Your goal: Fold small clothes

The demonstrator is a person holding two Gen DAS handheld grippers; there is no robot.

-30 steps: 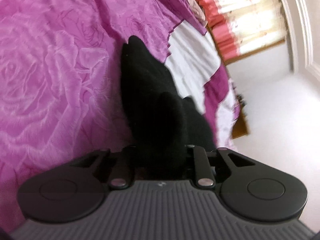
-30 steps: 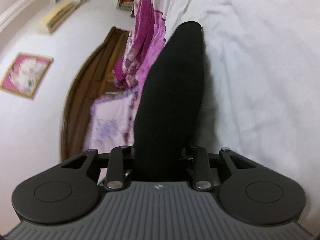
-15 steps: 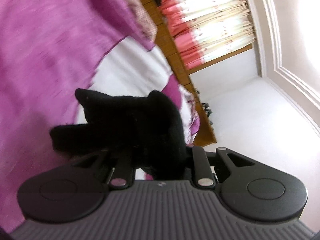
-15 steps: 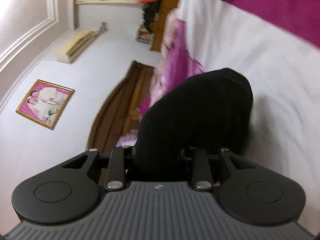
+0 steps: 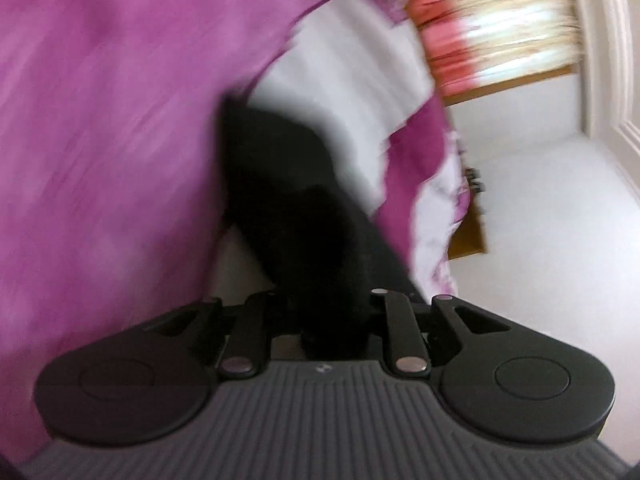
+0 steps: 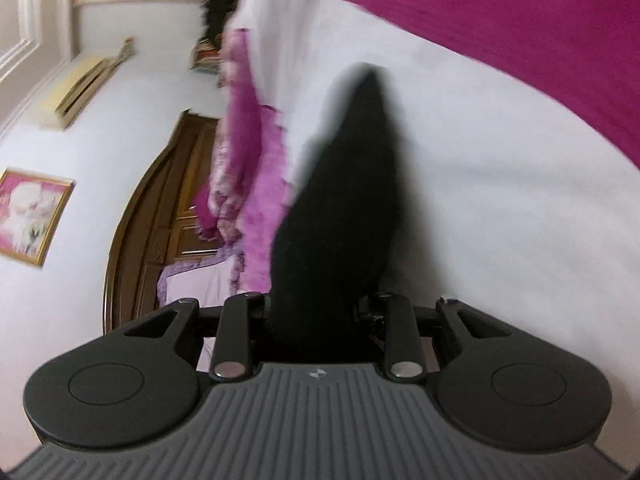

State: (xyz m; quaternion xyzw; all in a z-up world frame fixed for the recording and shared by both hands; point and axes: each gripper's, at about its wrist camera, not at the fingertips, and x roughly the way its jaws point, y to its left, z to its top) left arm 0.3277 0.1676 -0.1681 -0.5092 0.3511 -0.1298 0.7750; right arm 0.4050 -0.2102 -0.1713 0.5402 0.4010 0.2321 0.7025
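A small black garment (image 5: 280, 200) runs out from my left gripper (image 5: 320, 312), which is shut on it; the cloth hides the fingers. It stretches over the purple bedspread (image 5: 100, 120) toward a white sheet area (image 5: 340, 60). In the right wrist view the same kind of black cloth (image 6: 352, 200) comes out of my right gripper (image 6: 320, 312), also shut on it, and tapers to a point above the white sheet (image 6: 500, 200). Both views are blurred by motion.
A window with red and cream curtains (image 5: 500, 20) lies beyond the bed. The right wrist view shows a wooden headboard (image 6: 152, 200), a framed picture (image 6: 32, 216) and a wall unit (image 6: 80, 88). Purple bedding (image 6: 520, 20) fills the upper right.
Half a second ago the black cloth hung bunched and raised off the bed in both views. Now it stretches long over the bed again, and both cameras have swung.
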